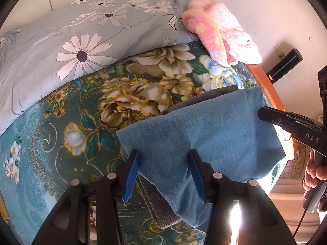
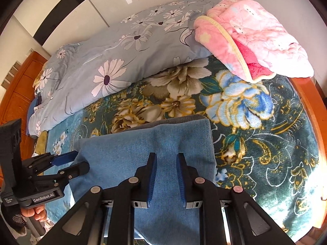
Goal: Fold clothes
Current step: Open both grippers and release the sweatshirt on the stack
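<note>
A folded blue fleece garment (image 1: pixel 204 134) lies on the flowered bedspread (image 1: pixel 85 122), on top of a grey garment (image 1: pixel 159 208) whose edge shows under it. My left gripper (image 1: pixel 163 159) is open just above the blue garment's near left part, holding nothing. My right gripper (image 2: pixel 166 159) is open over the same blue garment (image 2: pixel 143 153), its jaws a narrow gap apart and empty. The right gripper also shows at the right of the left wrist view (image 1: pixel 265 116). The left gripper shows at the garment's left edge in the right wrist view (image 2: pixel 79 161).
A light blue daisy-print duvet (image 1: pixel 71 47) lies along the far side of the bed. A folded pink blanket (image 2: pixel 251 38) sits at the far right corner. The wooden bed frame (image 2: pixel 310 106) runs along the right edge, by a white wall (image 1: pixel 276 10).
</note>
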A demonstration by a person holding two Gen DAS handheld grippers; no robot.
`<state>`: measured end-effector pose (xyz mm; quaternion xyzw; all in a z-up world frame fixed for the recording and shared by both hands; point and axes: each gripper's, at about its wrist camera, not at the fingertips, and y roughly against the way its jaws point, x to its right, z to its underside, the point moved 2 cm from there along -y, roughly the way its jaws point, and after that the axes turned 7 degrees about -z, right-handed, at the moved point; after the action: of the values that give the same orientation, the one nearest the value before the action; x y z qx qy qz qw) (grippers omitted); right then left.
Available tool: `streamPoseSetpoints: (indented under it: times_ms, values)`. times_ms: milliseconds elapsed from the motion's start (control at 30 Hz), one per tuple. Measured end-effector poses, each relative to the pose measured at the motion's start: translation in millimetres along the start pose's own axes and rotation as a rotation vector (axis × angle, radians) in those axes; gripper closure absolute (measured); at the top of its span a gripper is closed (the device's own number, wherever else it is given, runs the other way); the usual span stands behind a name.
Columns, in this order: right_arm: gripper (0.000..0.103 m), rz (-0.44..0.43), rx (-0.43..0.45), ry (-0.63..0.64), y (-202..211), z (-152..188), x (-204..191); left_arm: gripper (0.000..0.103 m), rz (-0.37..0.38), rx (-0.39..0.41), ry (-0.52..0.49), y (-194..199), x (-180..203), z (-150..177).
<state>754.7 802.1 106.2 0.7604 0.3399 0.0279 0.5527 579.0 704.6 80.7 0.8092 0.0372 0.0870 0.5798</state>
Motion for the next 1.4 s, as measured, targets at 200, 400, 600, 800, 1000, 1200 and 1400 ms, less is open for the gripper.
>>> streamPoseSetpoints:
  times_ms: [200, 400, 600, 800, 1000, 1200, 1400]
  values:
    - [0.082, 0.021, -0.01, -0.022, 28, 44, -5, 0.052, 0.041, 0.033, 0.031, 32, 12, 22]
    - [0.082, 0.031, -0.031, -0.097, 24, 77, 4, 0.052, 0.041, -0.021, -0.005, 14, 30, 44]
    - [0.082, 0.041, -0.046, -0.116, 15, 83, 10, 0.052, 0.014, -0.077, 0.007, -10, 30, 59]
    - [0.08, 0.051, -0.065, -0.112, 6, 88, 11, 0.052, 0.013, -0.085, -0.009, -17, 33, 62]
    - [0.079, 0.059, -0.019, -0.101, 27, 86, -3, 0.052, 0.049, -0.048, -0.012, 5, 33, 61]
    - [0.067, 0.101, -0.004, -0.081, 39, 92, -28, 0.048, 0.078, -0.006, -0.029, 31, 30, 62]
    - [0.051, 0.128, 0.007, -0.094, 45, 106, -57, 0.038, 0.072, 0.03, -0.063, 53, 17, 71]
